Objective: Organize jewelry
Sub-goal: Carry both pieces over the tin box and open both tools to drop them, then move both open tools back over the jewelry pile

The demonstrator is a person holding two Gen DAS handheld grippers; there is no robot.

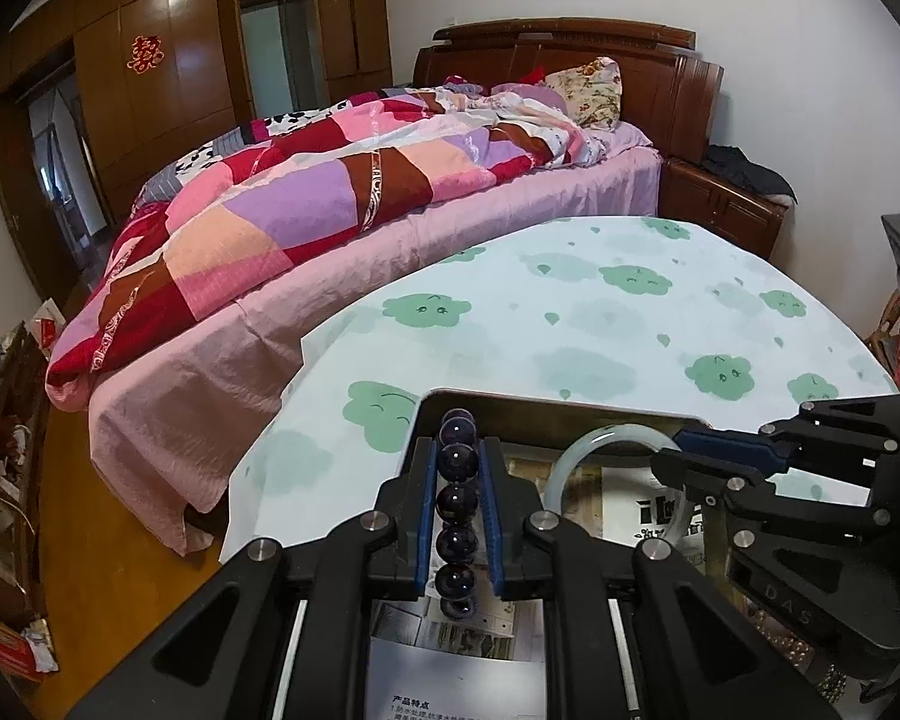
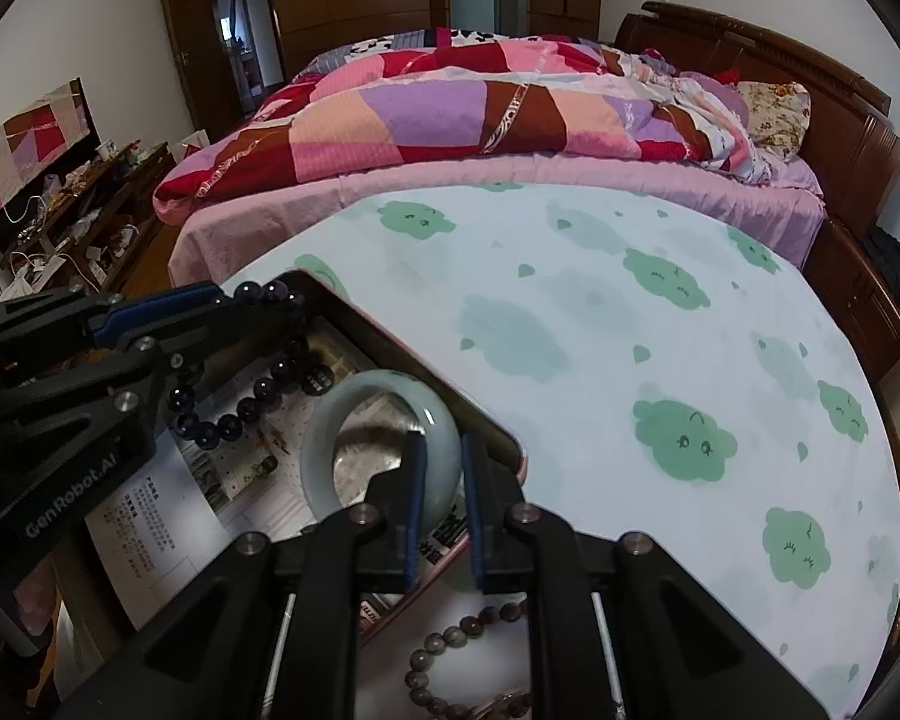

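3 pieces show — 1 dark bracelet (image 1: 457, 510), 1 bangle (image 2: 378, 450), 1 brown strand (image 2: 450, 654) on the desk (image 2: 600, 330). Over the tray (image 2: 390, 336), left gripper (image 1: 457, 516) fingers clamp the bracelet; right gripper (image 2: 444, 516) fingers pinch the bangle — both level.

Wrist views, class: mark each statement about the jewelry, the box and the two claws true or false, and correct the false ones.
1. The left claw grips a dark bead bracelet. True.
2. The right claw is wide open and holds nothing. False: it is shut on the pale green bangle.
3. The bangle hangs over the open box. True.
4. A brown bead bracelet lies on the bed. False: it lies on the cloud-print cloth, beside the box.
5. Printed paper lines the box. True.
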